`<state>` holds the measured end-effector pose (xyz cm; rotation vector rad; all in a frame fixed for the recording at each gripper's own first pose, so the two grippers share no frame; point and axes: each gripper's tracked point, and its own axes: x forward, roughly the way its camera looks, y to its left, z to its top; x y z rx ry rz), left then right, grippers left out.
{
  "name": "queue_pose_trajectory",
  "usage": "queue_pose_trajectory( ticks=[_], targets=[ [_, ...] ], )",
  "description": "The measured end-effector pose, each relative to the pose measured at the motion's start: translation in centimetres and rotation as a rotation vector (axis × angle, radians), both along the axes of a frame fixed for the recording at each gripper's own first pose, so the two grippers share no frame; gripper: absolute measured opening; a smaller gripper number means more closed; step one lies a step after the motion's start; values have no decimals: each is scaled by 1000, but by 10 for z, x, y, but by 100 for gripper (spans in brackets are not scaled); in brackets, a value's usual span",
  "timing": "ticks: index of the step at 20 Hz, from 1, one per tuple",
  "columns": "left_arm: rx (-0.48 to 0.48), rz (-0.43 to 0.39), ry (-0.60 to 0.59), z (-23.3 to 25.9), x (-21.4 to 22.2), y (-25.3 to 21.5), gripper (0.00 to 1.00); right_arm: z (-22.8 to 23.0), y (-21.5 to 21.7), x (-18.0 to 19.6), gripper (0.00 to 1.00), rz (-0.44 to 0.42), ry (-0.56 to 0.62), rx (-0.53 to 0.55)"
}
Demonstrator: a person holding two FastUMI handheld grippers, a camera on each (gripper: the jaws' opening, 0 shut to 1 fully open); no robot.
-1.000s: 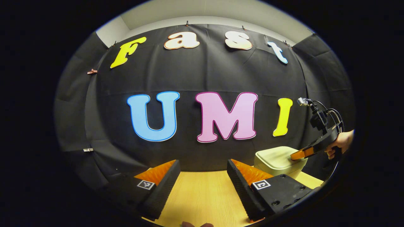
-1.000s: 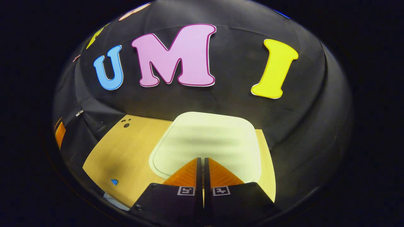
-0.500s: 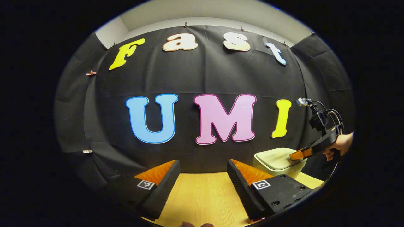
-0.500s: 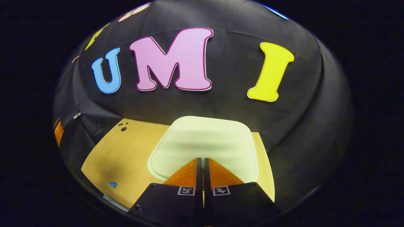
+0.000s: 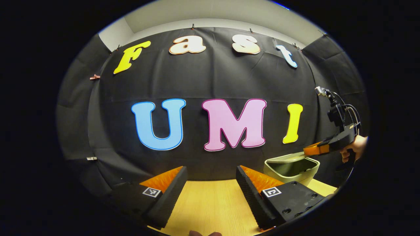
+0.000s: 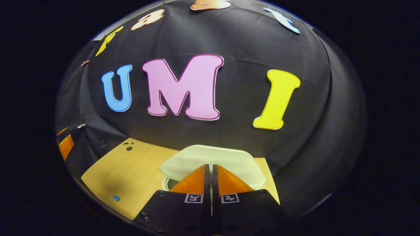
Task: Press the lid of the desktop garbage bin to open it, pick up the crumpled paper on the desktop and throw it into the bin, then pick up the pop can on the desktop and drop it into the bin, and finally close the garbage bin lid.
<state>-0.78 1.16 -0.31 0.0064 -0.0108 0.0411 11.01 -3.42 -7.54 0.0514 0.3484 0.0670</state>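
Observation:
The cream desktop bin (image 5: 291,169) stands at the right rear of the wooden table. Its lid (image 5: 286,158) is tilted up at the front, and the dark inside shows beneath it. My right gripper (image 5: 305,151), held by a hand (image 5: 354,147), hovers at the raised edge of the lid. In the right gripper view the lid (image 6: 213,160) rises just ahead of my right gripper (image 6: 209,165), which is shut with nothing between its fingers; a strip of the bin rim (image 6: 166,183) shows below. My left gripper (image 5: 210,168) stands open low over the table, left of the bin.
The black cloth wall stands close behind the bin and round both sides. The wooden table (image 6: 131,170) stretches left of the bin, with small dark holes (image 6: 129,147) near its back edge and a small blue mark (image 6: 115,198) near its front.
The bin's lid has popped up from flat to tilted, and the inside now shows. My right gripper rose with it, staying shut. The left gripper has barely moved.

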Motion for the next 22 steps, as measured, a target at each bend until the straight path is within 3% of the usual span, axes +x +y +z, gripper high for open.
queue_pose_trajectory(
  ticks=[7, 15, 22],
  targets=[
    [2, -15, -6, 3, -1, -5, 96, 49, -7, -5, 6, -18, -165, -42],
    [-12, -34, -2, 0, -3, -3, 96, 61, 4, -18, 5, 13, -206, -55],
    [-11, -13, 56, -27, -12, 25, 96, 65, 25, -45, 5, 41, -264, -77]
  ],
)
